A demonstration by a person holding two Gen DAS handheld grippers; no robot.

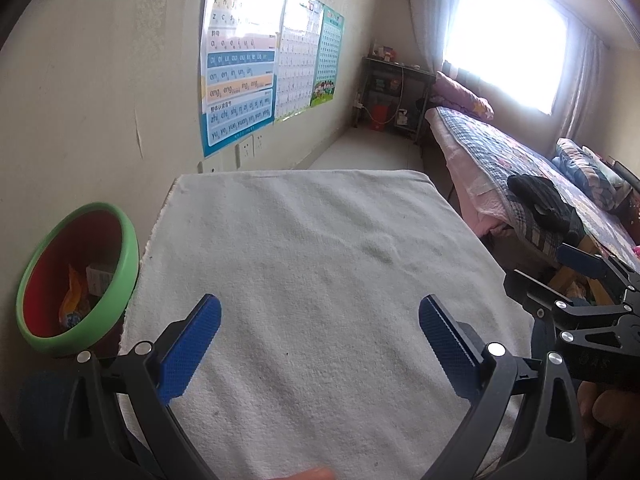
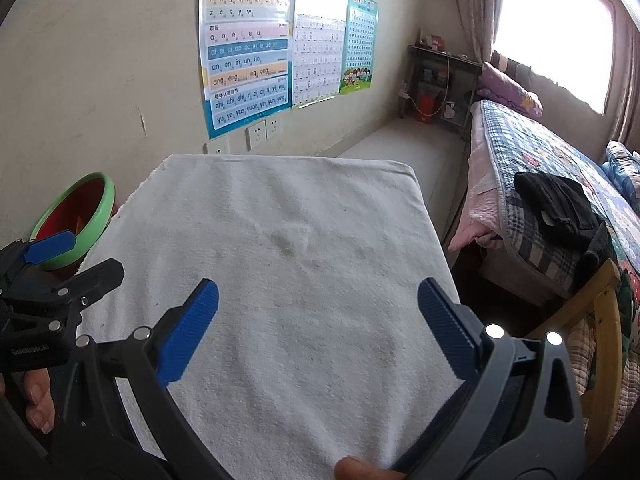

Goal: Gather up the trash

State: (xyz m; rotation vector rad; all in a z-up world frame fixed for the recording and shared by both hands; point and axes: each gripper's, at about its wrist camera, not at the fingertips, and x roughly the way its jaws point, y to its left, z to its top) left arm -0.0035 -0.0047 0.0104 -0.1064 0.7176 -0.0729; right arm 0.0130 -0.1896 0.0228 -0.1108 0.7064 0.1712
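Note:
A green-rimmed bin with a red inside (image 1: 132, 256) stands left of the towel-covered table (image 1: 304, 256). It holds an orange wrapper (image 1: 74, 300) and a small white carton (image 1: 98, 280). My left gripper (image 1: 320, 320) is open and empty above the near part of the towel. My right gripper (image 2: 318, 312) is open and empty above the same towel (image 2: 280, 240), to the right of the left one. The bin (image 2: 102, 200) shows at the left in the right wrist view. I see no trash on the towel.
A wall with posters (image 1: 240, 60) and sockets (image 1: 246, 148) is behind the table. A bed (image 1: 520, 168) with black clothing (image 1: 540, 196) is to the right. A dark shelf (image 1: 392, 88) stands in the far corner. A wooden chair back (image 2: 600, 320) is at the right.

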